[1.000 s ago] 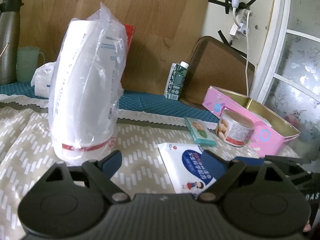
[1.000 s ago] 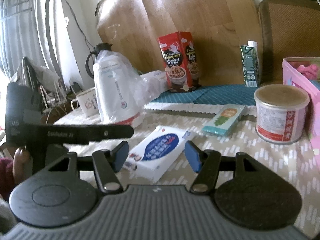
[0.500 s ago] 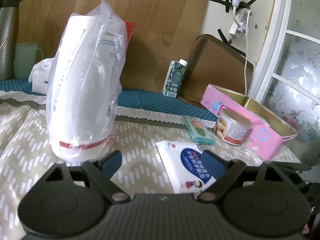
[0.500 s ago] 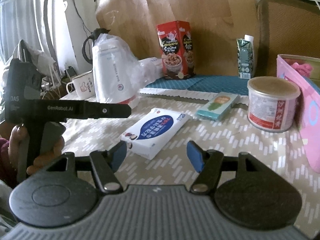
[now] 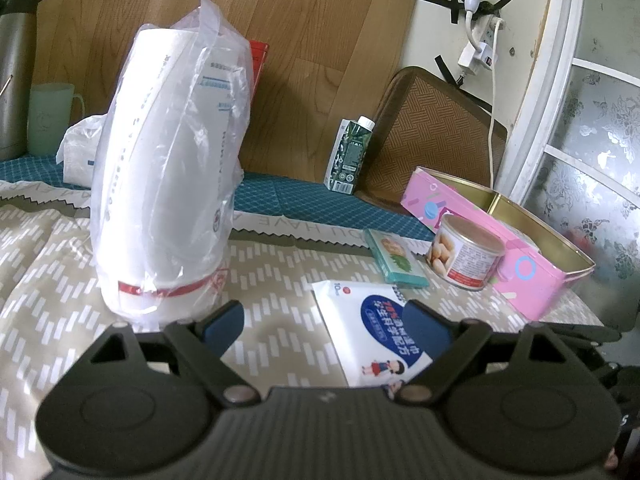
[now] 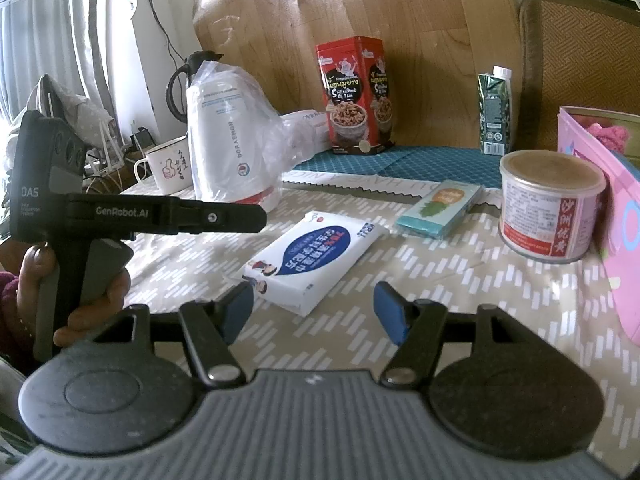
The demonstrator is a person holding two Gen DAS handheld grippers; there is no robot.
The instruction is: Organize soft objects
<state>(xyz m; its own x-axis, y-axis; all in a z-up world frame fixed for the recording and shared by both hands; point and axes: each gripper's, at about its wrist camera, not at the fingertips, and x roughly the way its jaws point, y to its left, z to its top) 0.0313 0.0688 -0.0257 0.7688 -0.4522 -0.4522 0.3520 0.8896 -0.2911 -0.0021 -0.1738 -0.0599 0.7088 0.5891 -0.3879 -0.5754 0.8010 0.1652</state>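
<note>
A white and blue wipes pack (image 6: 316,252) lies flat on the patterned cloth. My right gripper (image 6: 314,312) stands open just short of its near corner, and neither pad touches it. My left gripper (image 5: 326,324) is open wide, with the same wipes pack (image 5: 372,328) lying under and past its right finger. A tall white roll in a clear plastic bag (image 5: 168,184) stands upright just beyond the left finger. A small teal packet (image 6: 440,210) lies further back. Something pink and fluffy (image 6: 604,132) sits inside the pink tin (image 6: 624,220).
A round food can (image 6: 550,208) stands beside the pink tin (image 5: 500,236). At the back are a red snack box (image 6: 354,96), a green carton (image 6: 494,112), a mug (image 6: 166,166) and a dark kettle (image 6: 188,84). A hand (image 6: 92,300) holds the left gripper's handle at the left.
The right gripper's jaws stand slightly wider than a second ago, and it has tipped down a little, so the wipes pack sits higher in its view. The left gripper has stayed put.
</note>
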